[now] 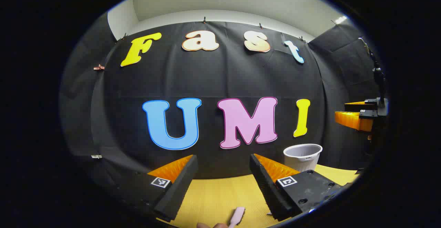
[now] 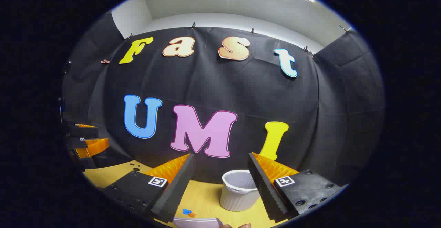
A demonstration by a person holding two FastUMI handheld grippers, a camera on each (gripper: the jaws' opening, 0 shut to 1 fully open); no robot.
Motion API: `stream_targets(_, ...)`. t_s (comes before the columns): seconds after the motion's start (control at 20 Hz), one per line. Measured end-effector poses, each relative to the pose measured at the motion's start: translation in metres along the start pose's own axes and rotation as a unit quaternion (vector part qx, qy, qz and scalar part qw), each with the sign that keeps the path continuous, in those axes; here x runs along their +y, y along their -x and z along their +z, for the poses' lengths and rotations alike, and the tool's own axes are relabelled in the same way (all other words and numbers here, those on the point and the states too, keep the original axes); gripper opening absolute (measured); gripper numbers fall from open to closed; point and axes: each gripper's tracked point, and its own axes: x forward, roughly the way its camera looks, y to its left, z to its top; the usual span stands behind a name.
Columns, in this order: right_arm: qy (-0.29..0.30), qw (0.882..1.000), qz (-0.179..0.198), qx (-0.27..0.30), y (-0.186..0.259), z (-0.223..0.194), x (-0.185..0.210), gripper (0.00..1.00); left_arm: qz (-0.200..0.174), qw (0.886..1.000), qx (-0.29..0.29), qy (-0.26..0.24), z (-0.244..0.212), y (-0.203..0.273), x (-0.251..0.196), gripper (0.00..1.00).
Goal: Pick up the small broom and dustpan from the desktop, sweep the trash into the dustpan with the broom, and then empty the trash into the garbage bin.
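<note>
In the left gripper view my left gripper (image 1: 223,157) is open, held above the yellow desktop (image 1: 213,197) with nothing between its fingers. A pink broom handle (image 1: 237,216) lies on the desktop just below it, near a person's fingertip (image 1: 206,225). In the right gripper view my right gripper (image 2: 221,155) is also open and empty. Below it I see small blue and orange trash bits (image 2: 187,213) and the pale edge of the dustpan (image 2: 196,222). The white ribbed garbage bin (image 2: 237,190) stands upright behind, by the black wall.
The bin (image 1: 303,155) sits at the desktop's back right in the left gripper view. The right gripper (image 1: 358,116) shows far right there, and the left gripper (image 2: 86,142) far left in the right gripper view. Black cloth walls close the back.
</note>
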Motion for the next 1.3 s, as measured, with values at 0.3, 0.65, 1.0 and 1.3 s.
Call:
stream_targets(0.3,-0.009,1.0,0.006,0.017,-0.002,-0.013,0.006,0.97,0.006,1.0,-0.002,0.004,0.0,-0.004,0.001,0.97)
stream_targets(0.65,-0.001,1.0,0.012,0.026,-0.001,-0.016,0.011,0.97,0.0,1.0,-0.016,-0.001,0.005,-0.008,0.001,0.97)
stream_targets(1.0,0.001,0.994,0.043,0.099,0.022,-0.056,0.024,0.97,-0.014,1.0,-0.01,-0.008,-0.006,-0.005,0.007,0.97)
stream_targets(1.3,-0.005,0.963,0.086,0.255,0.079,-0.151,0.03,0.98,-0.027,1.0,0.004,-0.006,-0.026,-0.006,0.006,0.97)
